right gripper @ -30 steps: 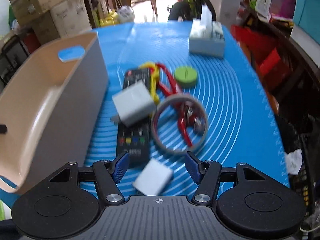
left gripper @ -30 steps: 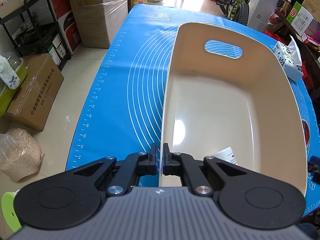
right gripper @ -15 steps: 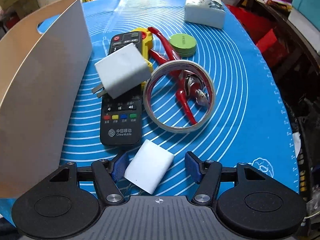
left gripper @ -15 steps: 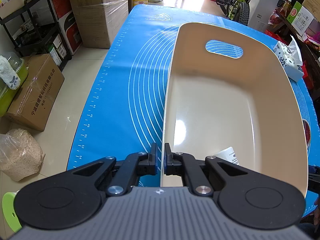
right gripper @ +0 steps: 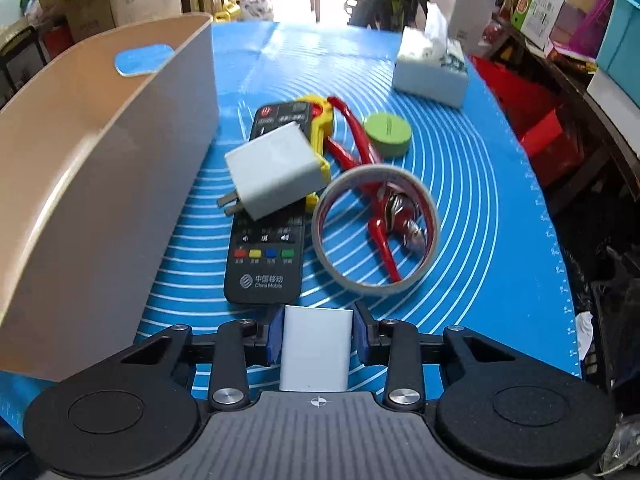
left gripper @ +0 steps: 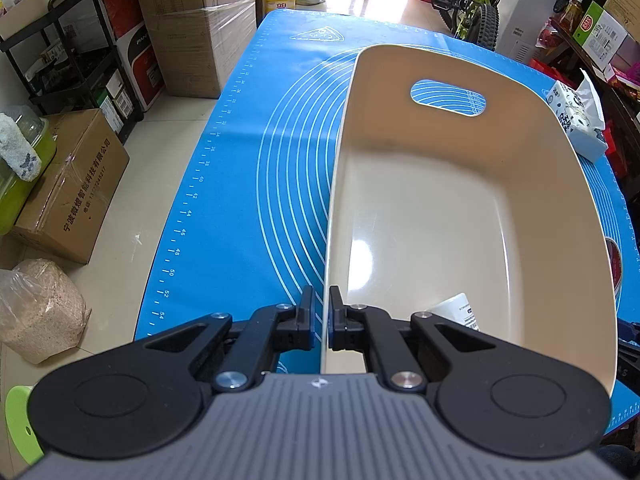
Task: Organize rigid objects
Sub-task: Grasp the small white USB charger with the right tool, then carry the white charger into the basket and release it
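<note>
My left gripper (left gripper: 324,312) is shut on the near left rim of a beige bin (left gripper: 460,208), which stands on the blue mat and holds a small white labelled item (left gripper: 460,310). In the right wrist view the bin (right gripper: 100,200) is at the left. My right gripper (right gripper: 319,332) is closing its jaws on a white rectangular block (right gripper: 316,352), whose sides the pads touch. Ahead lie a black remote (right gripper: 264,256), a white charger plug (right gripper: 276,170) resting on it, a tape ring (right gripper: 372,290), red pliers (right gripper: 352,128), a yellow tool (right gripper: 320,128) and a green disc (right gripper: 388,130).
A tissue pack (right gripper: 432,72) sits at the far right of the mat (right gripper: 480,200). Cardboard boxes (left gripper: 72,188), a shelf rack and a sack stand on the floor left of the table. Cluttered shelves (right gripper: 580,40) line the right side. A bicycle (left gripper: 472,4) stands beyond the far end.
The right gripper's jaws have come in around the white block, which now sits squarely between the pads instead of askew. The left gripper has stayed on the bin's rim.
</note>
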`<state>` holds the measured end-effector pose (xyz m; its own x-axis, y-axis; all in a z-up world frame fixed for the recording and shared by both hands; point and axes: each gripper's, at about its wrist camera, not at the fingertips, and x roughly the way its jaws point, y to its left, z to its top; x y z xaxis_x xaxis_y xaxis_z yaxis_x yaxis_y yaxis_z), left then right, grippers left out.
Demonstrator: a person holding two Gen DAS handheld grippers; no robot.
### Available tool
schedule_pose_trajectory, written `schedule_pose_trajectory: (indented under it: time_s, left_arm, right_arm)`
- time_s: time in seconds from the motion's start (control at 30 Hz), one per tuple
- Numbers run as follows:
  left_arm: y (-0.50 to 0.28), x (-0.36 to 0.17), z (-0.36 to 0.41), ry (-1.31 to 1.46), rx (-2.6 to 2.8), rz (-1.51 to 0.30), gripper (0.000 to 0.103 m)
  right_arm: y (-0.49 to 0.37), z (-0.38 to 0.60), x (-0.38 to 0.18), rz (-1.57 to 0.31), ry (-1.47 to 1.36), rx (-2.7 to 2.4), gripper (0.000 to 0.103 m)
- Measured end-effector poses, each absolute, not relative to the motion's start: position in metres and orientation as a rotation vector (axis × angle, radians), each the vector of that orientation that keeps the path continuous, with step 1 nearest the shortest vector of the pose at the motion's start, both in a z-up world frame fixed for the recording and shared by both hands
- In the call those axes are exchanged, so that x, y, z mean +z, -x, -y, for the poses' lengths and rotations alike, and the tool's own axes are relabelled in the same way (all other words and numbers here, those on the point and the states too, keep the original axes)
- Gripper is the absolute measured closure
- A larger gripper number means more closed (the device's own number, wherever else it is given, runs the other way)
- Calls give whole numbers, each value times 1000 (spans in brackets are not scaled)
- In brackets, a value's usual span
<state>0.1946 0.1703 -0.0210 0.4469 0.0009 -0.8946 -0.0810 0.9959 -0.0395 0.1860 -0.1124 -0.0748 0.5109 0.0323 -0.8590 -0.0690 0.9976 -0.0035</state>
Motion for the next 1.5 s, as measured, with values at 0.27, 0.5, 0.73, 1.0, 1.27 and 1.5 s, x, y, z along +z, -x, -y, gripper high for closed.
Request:
schedule_pose_trajectory:
  time_s: [0.27,0.5,0.73,1.0,1.27,1.5]
  left_arm:
    - [-194,-21,-170,73,57,-1110,92]
    - [-195,-20,-171,78,57,-1109,92]
    - [-195,-20,-171,82,57,-1110,92]
    - [-194,-20,-172,86,55,-1109,92]
    - [-194,-21,-172,94,54,-1108,92]
    - [-194,-21,-173,94,53,-1107,92]
  right_arm:
    - [-184,127,-62,-969,3,51,61]
    - [-182,132,-34,-881,-31,48,61]
    - [-187,115,13,-745,-43,108,61]
    - [-207,76,39,-674,-67,217,61]
    - [-228,17,38,-677,-24,336,61]
    - [-228,-19,-1,-799,19,383,61]
